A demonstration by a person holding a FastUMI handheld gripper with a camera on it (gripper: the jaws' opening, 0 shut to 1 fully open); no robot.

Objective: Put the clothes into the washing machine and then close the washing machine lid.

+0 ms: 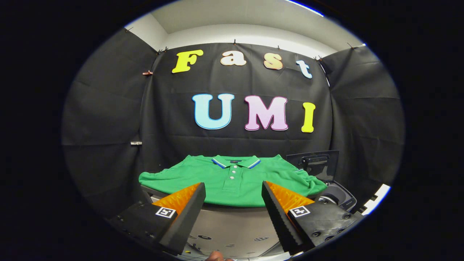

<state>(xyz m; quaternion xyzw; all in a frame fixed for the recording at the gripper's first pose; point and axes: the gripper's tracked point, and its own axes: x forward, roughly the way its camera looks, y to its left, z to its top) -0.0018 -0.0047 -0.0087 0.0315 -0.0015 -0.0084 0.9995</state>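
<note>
Currently the gripper [233, 203] is hovering with its 2 fingers spread wide apart, gripping nothing, the gap between them sitting empty. Fingers [188, 214] are pointing forward toward a green polo shirt [203, 177], which is lying flat and spread out on a pale table [232, 224] just beyond the fingertips. Shirt is lying front side up, collar [235, 161] at the far end toward the booth wall, trimmed in blue and white stripes; 2 small buttons are showing on the placket below it. Sleeves are spreading out to either side, the right one draping toward the washing machine [339, 197].

Washing machine is sitting to the right of the shirt, just beside the table edge, partly hidden behind the right finger. Its lid [313, 165] is standing raised, upright behind the opening, dark and see-through with a handle near its top. Only a sliver of the machine's rim and top panel is visible, so the drum's contents cannot be told.

Shirt is not touching either finger.
</note>
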